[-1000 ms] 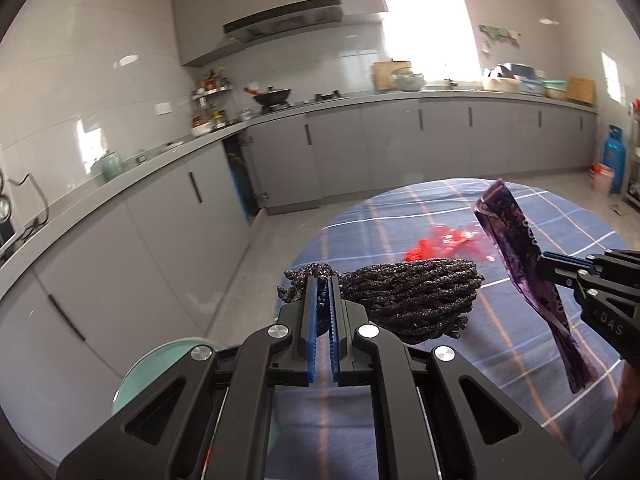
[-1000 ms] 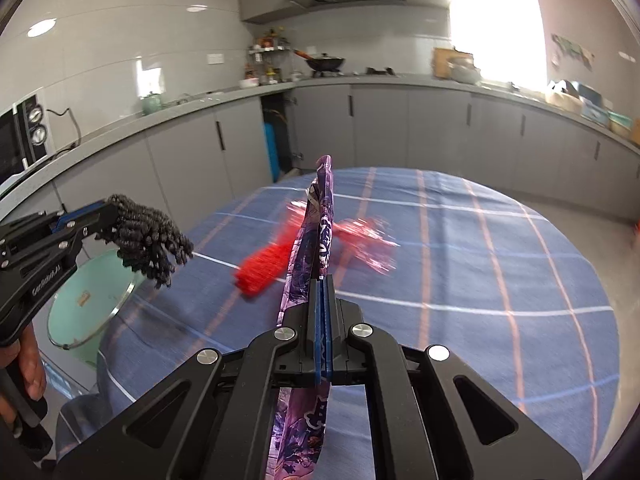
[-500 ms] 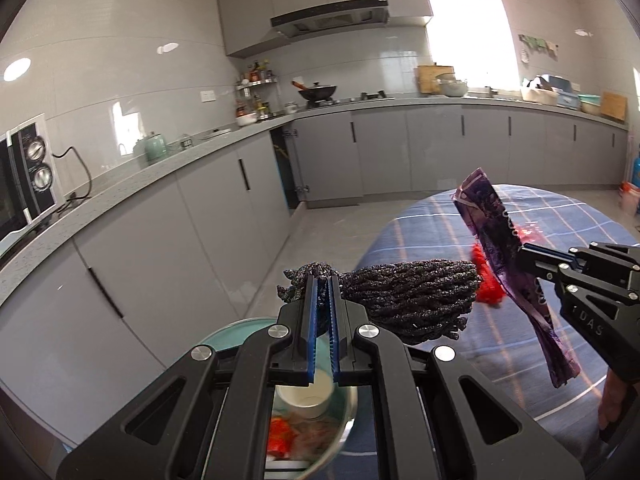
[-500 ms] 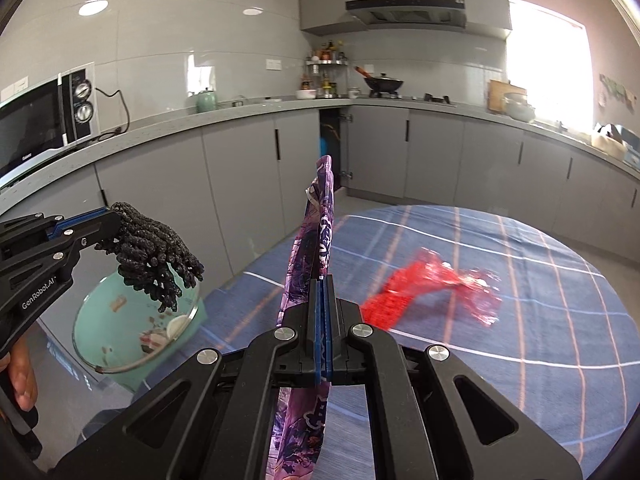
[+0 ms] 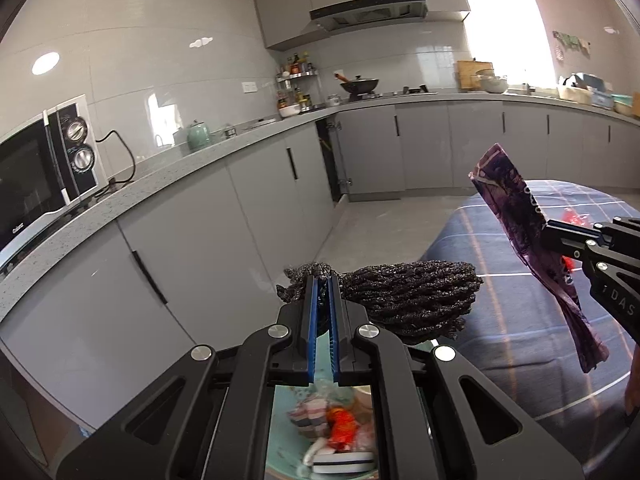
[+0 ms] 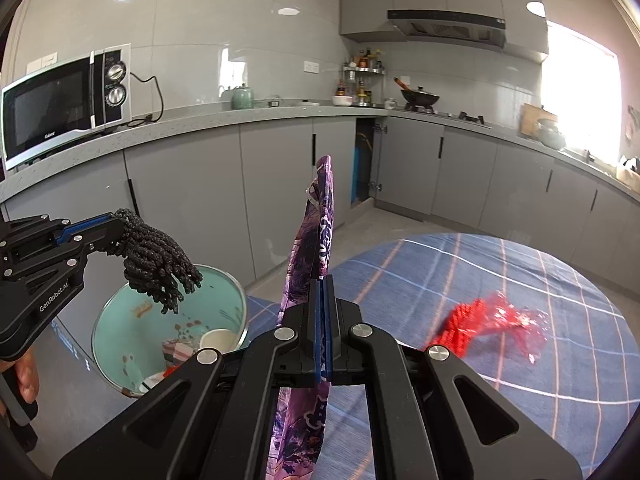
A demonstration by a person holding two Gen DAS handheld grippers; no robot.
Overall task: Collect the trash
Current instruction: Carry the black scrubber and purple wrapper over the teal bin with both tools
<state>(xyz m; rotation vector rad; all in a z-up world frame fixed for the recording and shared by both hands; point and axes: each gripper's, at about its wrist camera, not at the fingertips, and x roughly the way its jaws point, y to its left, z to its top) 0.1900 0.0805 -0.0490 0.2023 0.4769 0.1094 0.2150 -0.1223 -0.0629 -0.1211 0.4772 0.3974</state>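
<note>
My left gripper (image 5: 323, 280) is shut on a bundle of black braided cord (image 5: 412, 300), which hangs over the teal trash bin (image 6: 120, 316) in the right wrist view (image 6: 156, 268). The bin's contents (image 5: 332, 424) show below the left gripper: a paper cup and scraps. My right gripper (image 6: 323, 280) is shut on a purple snack wrapper (image 6: 316, 232), held upright above the table's left edge; the same wrapper (image 5: 520, 216) appears at the right of the left wrist view. A red plastic wrapper with red cord (image 6: 480, 320) lies on the blue checked tablecloth (image 6: 520, 380).
Grey kitchen cabinets (image 6: 200, 184) run close behind the bin. A microwave (image 6: 68, 104) and a green teapot (image 6: 244, 98) stand on the counter. A hand (image 6: 24, 372) grips the left tool's handle. Bare floor (image 5: 380, 220) lies between table and cabinets.
Both grippers have swung left, off the table toward the cabinets, still holding their loads. The black cord now hangs over the teal bin, which has come into view under the left gripper.
</note>
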